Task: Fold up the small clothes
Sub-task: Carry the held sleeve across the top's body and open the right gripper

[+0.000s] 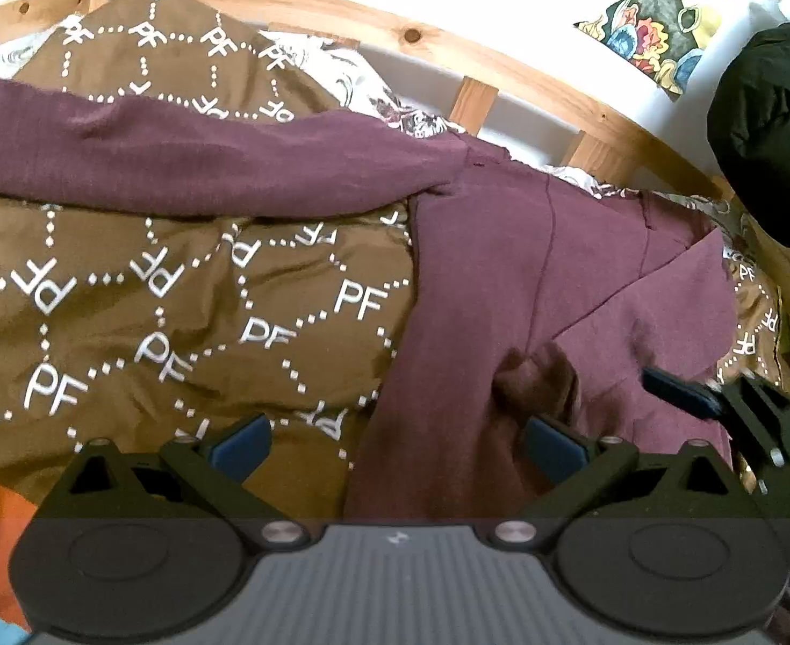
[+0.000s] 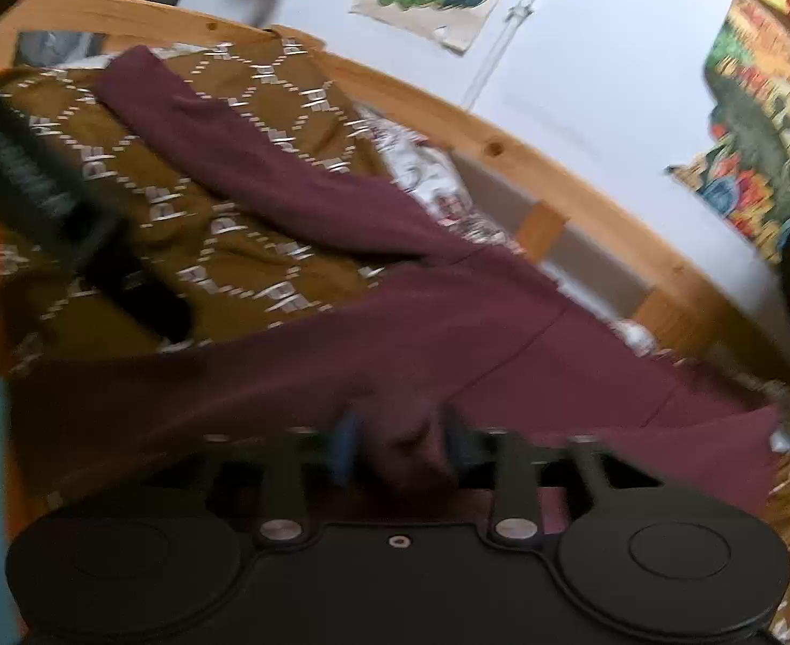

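A soft maroon sweater (image 1: 529,269) lies rumpled on a brown quilt (image 1: 153,322) printed with white letters, inside a pine bed frame (image 1: 502,59). The left gripper (image 1: 395,449) stands wide over its hem. The right gripper (image 2: 403,443), blurred, stands partly apart around a fold.

A wooden-framed bed (image 1: 508,62) carried a brown lettered duvet (image 1: 180,290); a maroon long-sleeved garment (image 1: 529,269) lay spread across it.
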